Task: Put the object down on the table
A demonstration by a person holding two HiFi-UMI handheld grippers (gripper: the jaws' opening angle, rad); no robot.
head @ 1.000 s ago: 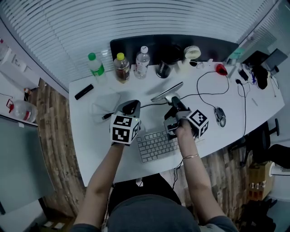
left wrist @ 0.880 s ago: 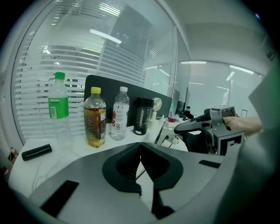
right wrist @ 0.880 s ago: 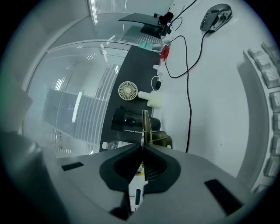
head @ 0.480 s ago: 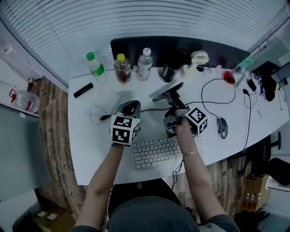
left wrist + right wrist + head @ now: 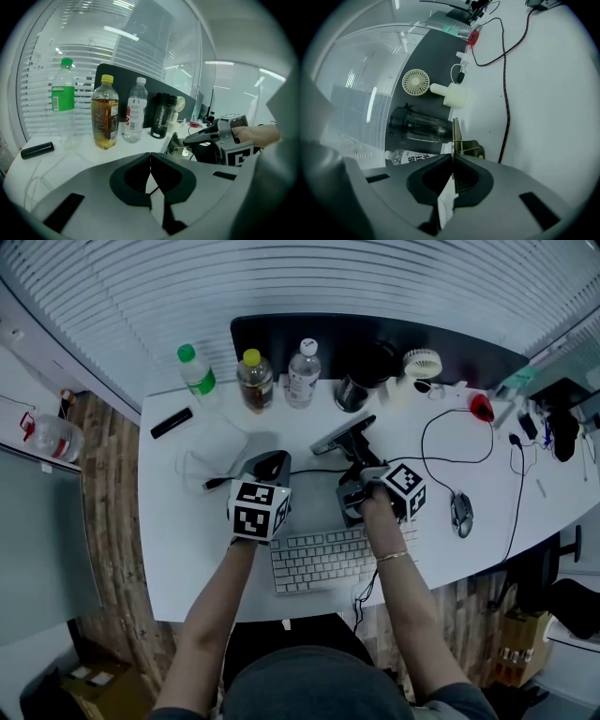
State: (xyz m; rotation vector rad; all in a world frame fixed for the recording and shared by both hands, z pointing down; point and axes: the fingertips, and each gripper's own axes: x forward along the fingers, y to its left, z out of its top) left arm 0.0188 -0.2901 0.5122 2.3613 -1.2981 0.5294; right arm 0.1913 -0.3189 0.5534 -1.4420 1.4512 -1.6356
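The right claw [image 5: 356, 450] is clenched on a thin metal stand [image 5: 342, 431], holding it over the middle of the white surface [image 5: 183, 540], just beyond the far edge of the keyboard [image 5: 323, 557]. In the head view the stand's flat plate has its long axis on a slant, from a lower-left end toward the person up to an upper-right end pointing at the dark jar [image 5: 354, 390]. The right gripper view shows that plate edge-on [image 5: 456, 133], rising straight out from between the closed jaws, with a folded bracket beside it. A white scrap also sits in the jaw gap behind the tips. Whether the stand touches the surface cannot be told.

The left claw [image 5: 273, 457] hovers just left of the stand, well clear of it. In the left gripper view its jaws [image 5: 150, 155] meet at the tips with nothing gripped. That view also shows the stand [image 5: 174, 143] low beside the right claw's marker cube.

Along the back stand a green-capped bottle [image 5: 197, 376], a yellow-capped bottle [image 5: 251, 381] and a clear water bottle [image 5: 302, 373], all upright, then a small fan [image 5: 422, 364]. A mouse [image 5: 461, 514] lies to the right, and a black bar [image 5: 172, 423] lies to the left.
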